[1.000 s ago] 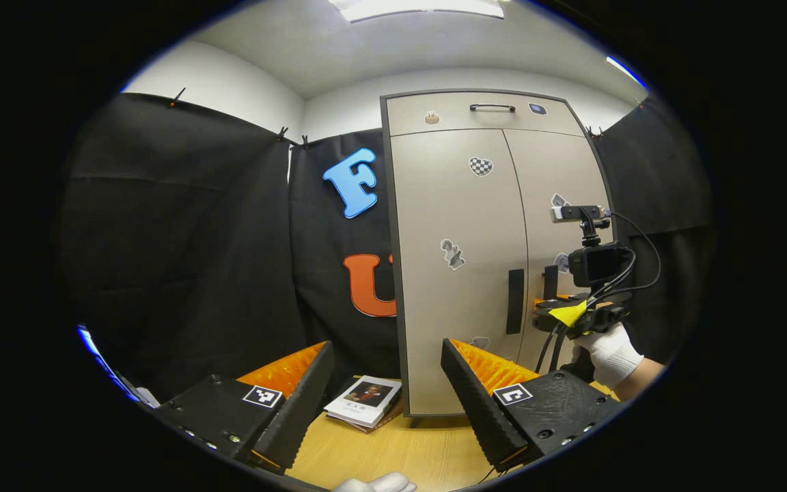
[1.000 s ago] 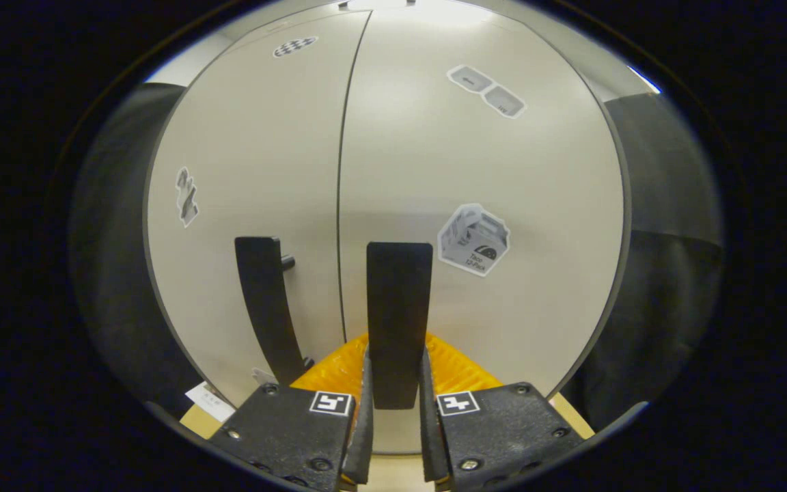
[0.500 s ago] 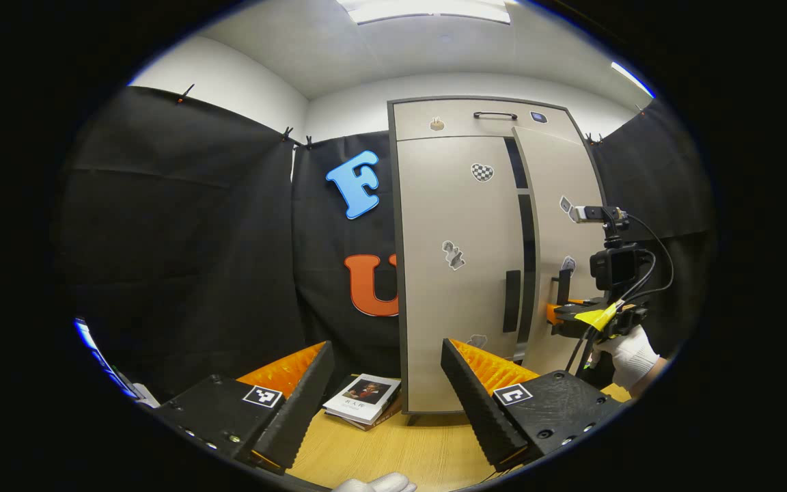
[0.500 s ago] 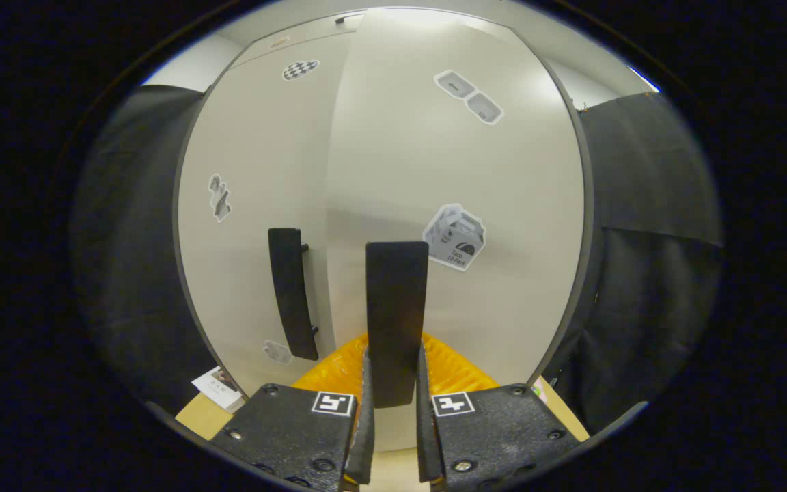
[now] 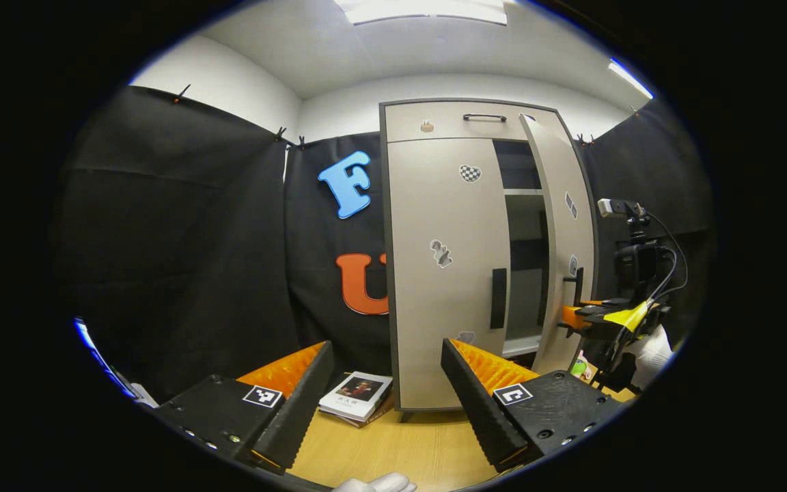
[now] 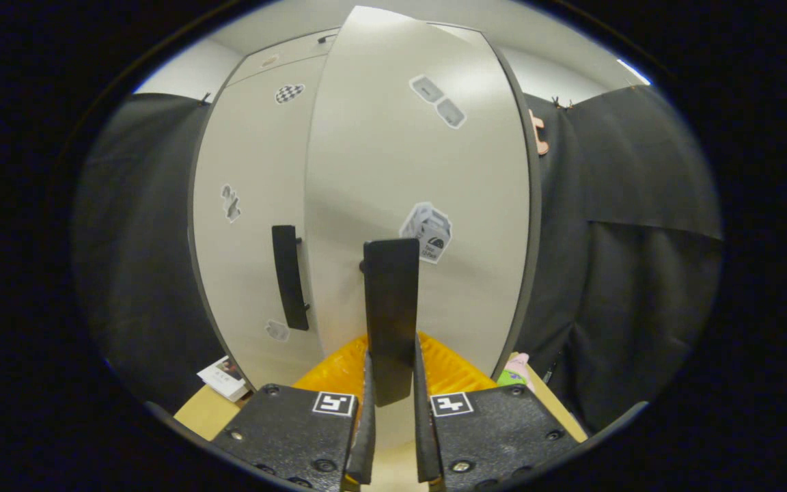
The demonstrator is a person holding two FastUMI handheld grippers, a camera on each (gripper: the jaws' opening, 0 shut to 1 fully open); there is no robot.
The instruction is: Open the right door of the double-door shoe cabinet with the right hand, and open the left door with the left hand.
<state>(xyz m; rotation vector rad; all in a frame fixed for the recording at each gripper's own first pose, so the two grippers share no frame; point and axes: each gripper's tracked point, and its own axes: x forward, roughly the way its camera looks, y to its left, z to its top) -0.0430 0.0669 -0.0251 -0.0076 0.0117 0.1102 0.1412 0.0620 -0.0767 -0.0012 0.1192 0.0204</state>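
Right gripper view: right gripper (image 6: 391,403) pinching black bar handle (image 6: 389,318) of beige right cabinet door (image 6: 421,171), swung partway open. Left gripper (image 5: 387,383) spread, well short of closed beige left door (image 5: 445,273); that half remaining.

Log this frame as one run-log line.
right tool: shut on right handle | right door: partly open | left tool: open, off cabinet | left door: closed
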